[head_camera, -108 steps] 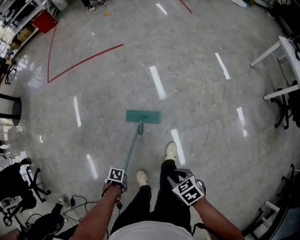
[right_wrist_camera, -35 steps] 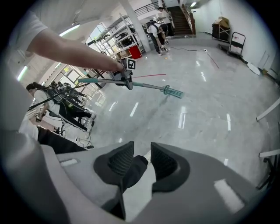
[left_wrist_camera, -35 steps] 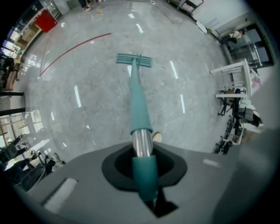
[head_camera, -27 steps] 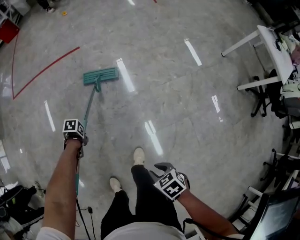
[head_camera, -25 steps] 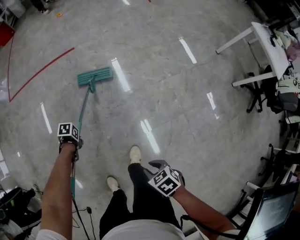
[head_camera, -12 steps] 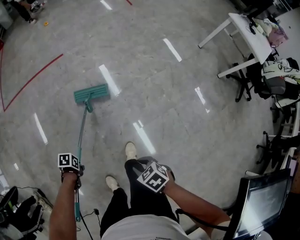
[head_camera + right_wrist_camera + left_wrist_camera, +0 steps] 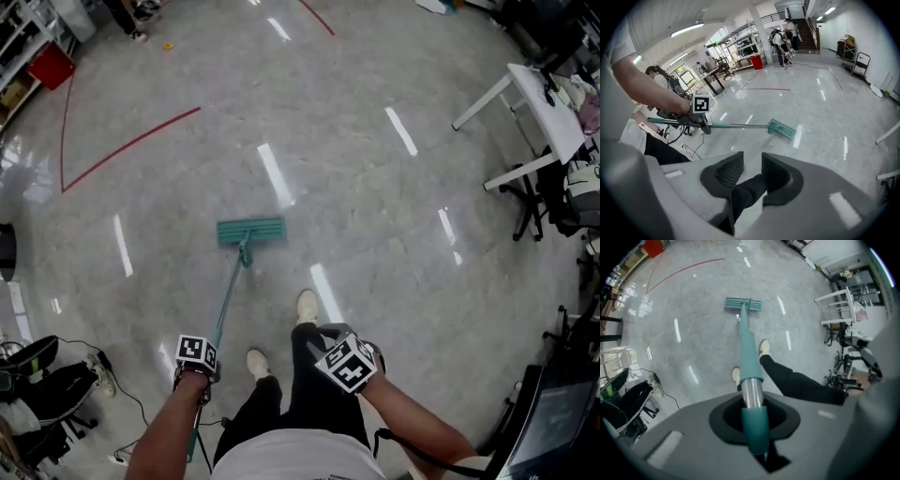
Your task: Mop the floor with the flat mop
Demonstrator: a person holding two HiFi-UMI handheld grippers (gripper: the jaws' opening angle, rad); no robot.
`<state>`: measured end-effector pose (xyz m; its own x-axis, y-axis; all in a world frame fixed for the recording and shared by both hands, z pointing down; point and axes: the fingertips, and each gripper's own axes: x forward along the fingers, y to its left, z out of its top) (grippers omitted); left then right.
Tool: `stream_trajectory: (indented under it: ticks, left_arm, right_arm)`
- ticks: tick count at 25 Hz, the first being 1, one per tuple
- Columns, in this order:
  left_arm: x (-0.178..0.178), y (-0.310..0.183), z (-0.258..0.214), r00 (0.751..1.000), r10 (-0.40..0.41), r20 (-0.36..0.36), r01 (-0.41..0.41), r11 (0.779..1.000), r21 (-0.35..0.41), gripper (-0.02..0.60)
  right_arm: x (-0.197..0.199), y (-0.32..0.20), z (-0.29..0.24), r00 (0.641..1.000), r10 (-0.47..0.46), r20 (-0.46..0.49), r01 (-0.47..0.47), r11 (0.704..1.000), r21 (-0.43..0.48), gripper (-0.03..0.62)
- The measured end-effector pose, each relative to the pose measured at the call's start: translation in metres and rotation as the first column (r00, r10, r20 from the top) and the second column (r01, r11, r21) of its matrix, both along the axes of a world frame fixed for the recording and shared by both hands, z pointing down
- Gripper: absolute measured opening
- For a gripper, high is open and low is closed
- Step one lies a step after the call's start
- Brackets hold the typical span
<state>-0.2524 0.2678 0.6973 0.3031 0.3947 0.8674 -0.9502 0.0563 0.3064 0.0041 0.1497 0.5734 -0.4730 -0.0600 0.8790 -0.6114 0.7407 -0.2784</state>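
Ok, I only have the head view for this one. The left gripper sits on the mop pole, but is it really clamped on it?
Observer: Yes. The left gripper view shows the left gripper shut on the mop handle, which runs between its jaws.
Operator: And the right one? From above I can't tell.
Observer: The right gripper is open and empty; only the person's dark trouser leg shows beyond the gap.
Operator: What's ahead of the person?
Observer: The right gripper view shows a staircase at the far end, with people near its foot.
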Motion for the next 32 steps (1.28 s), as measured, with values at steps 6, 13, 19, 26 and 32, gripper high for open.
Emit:
stream_trajectory:
  ticks: [6, 13, 19, 26, 32]
  left_arm:
    - [-0.03, 0.048, -0.017, 0.999, 0.046, -0.008, -0.046, 0.999, -0.006, 0.057]
    - [-0.051, 0.107, -0.024, 0.997, 0.078, -0.012, -0.077, 0.997, 0.026, 0.057]
    - [-0.089, 0.138, -0.029, 0.994, 0.111, -0.008, -0.111, 0.993, 0.046, 0.057]
    - [-0.102, 0.172, -0.041, 0.994, 0.113, -0.01, -0.113, 0.993, 0.041, 0.057]
    - [-0.094, 0.204, -0.052, 0.997, 0.07, 0.01, -0.071, 0.996, 0.063, 0.057]
  right_arm:
    - [-0.022, 0.009, -0.015, 1.0, -0.012, -0.008, 0.013, 0.998, 0.054, 0.124]
    - [-0.04, 0.048, -0.035, 1.0, -0.014, -0.004, 0.014, 0.993, 0.113, 0.124]
    - [-0.063, 0.076, -0.051, 1.0, 0.03, -0.008, -0.029, 0.988, 0.153, 0.124]
    - [-0.055, 0.101, -0.075, 0.999, 0.024, -0.021, -0.02, 0.982, 0.19, 0.124]
    - [-0.039, 0.116, -0.093, 1.0, 0.025, 0.0, -0.025, 0.971, 0.24, 0.124]
